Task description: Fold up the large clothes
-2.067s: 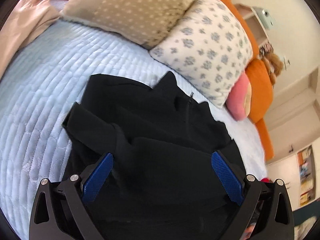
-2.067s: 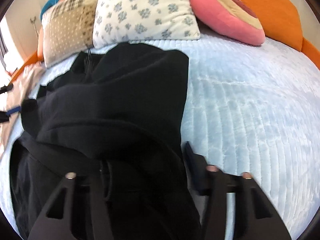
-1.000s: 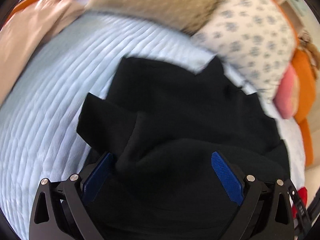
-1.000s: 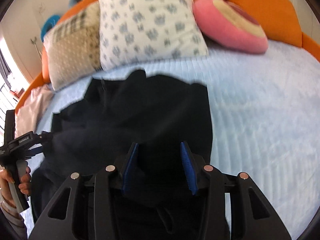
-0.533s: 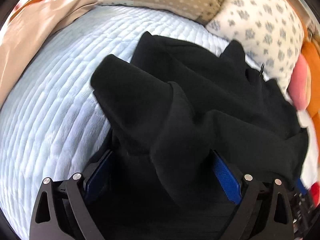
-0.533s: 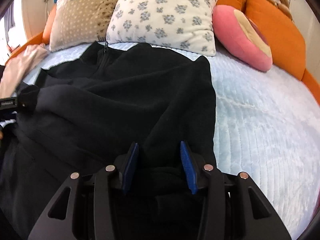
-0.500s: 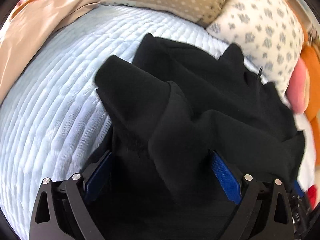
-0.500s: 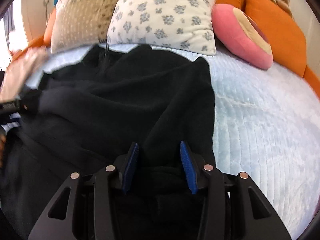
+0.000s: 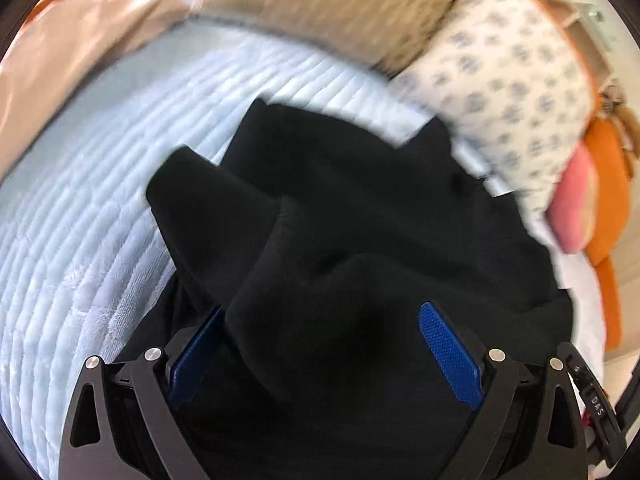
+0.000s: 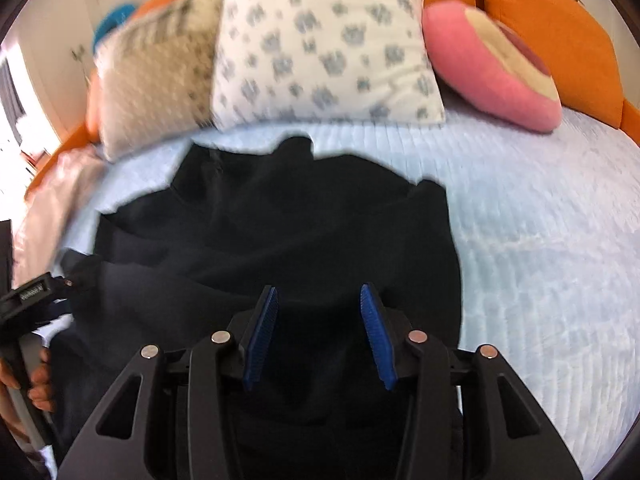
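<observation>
Left wrist: our left gripper [image 9: 320,354] stands wide, black garment [image 9: 360,220] bunched between its pads on the bed [image 9: 80,220]. Right gripper [image 10: 318,334] stands narrower; whether it pinches the garment, we cannot tell.

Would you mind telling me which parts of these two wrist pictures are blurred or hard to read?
Left wrist view: the pillows are smeared by motion, while the left gripper stays sharp. Right wrist view: the pillows are blurred too; the black garment shows almost no fold detail; the edges bend from the fisheye.
</observation>
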Tool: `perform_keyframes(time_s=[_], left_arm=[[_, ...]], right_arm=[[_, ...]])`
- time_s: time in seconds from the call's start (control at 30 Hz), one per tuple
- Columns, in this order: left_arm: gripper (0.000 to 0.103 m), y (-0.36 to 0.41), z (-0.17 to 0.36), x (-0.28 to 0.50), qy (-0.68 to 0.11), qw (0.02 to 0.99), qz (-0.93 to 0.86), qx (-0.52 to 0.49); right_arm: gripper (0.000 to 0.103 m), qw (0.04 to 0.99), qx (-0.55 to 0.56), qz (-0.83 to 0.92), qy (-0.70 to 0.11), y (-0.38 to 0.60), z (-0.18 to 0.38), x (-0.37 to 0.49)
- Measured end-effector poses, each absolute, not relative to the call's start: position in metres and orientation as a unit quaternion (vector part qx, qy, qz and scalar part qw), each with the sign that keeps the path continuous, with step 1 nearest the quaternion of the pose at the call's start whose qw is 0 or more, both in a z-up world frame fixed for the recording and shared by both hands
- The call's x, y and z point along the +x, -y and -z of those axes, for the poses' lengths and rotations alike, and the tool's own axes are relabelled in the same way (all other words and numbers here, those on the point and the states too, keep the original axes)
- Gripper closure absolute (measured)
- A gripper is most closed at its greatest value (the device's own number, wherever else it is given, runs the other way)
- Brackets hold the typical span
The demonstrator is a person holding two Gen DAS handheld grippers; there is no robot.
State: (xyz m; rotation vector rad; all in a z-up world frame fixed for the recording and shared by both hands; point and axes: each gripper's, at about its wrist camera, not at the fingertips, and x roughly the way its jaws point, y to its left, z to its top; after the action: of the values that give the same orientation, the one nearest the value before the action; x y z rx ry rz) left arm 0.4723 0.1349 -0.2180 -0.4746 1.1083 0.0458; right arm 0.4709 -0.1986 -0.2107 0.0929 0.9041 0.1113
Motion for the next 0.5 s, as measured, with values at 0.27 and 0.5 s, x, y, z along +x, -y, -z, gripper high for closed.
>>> perform_keyframes(time_s=[0.27,0.5], left_arm=[[0.003,-0.106,0.227,0.466,-0.524,0.847,-0.02,-0.086],[0.003,-0.121,0.176,0.402,-0.488,0.867,0.038,-0.096]], right_arm=[[0.06,0.903,-0.015,-0.024,-0.428,0.188,0.242,0.468],[0.011,0.923,-0.024,-0.068,-0.379,0.199,0.186,0.398]])
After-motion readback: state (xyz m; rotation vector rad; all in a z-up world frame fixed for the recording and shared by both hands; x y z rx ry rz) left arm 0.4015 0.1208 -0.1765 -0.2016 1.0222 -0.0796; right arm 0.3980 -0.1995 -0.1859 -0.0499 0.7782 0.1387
